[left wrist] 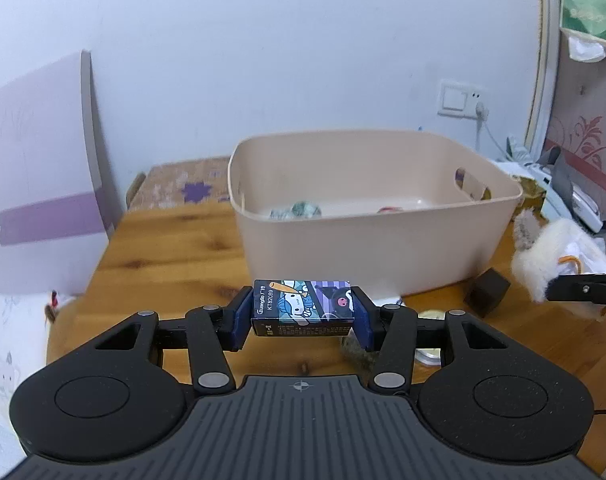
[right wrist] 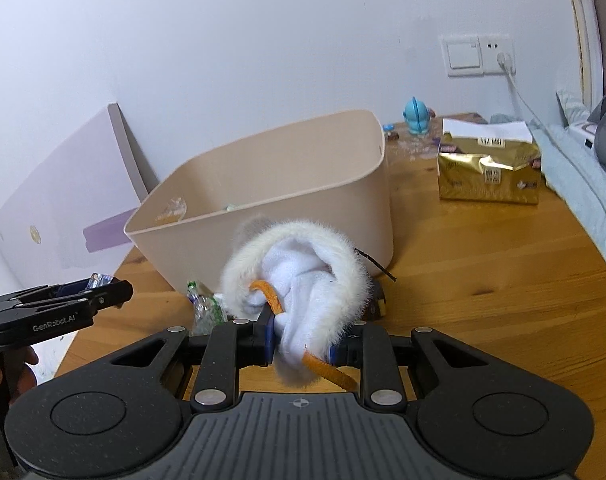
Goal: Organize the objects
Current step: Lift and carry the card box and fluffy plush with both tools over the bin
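Your left tool [left wrist: 302,315] holds a small cartoon-printed box [left wrist: 302,307] crosswise between its pads, lifted off the wooden surface [left wrist: 175,248]. The beige bin [left wrist: 367,240] stands just ahead of that tool, with a few small items lying inside. Your right tool [right wrist: 301,342] is clamped on a white furry plush [right wrist: 303,276] with orange cords; the bin sits directly beyond it, a gold tissue pack [right wrist: 489,172] farther off to its right.
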{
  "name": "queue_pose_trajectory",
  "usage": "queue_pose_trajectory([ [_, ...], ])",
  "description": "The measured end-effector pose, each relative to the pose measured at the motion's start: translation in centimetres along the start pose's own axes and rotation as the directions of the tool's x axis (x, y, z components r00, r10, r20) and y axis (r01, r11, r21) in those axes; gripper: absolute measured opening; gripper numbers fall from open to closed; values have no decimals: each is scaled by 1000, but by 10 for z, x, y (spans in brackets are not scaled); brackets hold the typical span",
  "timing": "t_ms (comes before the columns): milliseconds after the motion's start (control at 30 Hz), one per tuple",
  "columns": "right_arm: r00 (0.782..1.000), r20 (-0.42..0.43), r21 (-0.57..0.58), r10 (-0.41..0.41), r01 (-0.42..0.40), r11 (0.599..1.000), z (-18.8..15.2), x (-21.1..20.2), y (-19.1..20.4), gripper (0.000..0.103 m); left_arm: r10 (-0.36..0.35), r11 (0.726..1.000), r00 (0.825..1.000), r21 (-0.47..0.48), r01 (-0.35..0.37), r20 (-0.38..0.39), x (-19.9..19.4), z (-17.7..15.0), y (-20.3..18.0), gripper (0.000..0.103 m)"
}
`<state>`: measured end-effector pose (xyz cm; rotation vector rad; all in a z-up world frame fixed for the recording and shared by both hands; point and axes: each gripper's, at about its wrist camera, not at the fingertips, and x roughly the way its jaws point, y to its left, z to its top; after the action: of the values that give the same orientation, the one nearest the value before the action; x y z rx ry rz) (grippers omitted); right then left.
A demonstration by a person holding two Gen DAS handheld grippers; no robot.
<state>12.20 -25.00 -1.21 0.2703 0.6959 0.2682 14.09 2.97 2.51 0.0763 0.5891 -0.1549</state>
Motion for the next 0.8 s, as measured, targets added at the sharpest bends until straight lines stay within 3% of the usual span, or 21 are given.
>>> queue_pose_trajectory([
  [467,997,82,-40,-2,5,999,28,-14,4,22,1,1000,997,26,-3,80,-17,31,-9,51],
  [800,995,104,-40,2,2,999,52,-3,6,22,-8,999,992,31,4,125,-11,59,-11,51],
])
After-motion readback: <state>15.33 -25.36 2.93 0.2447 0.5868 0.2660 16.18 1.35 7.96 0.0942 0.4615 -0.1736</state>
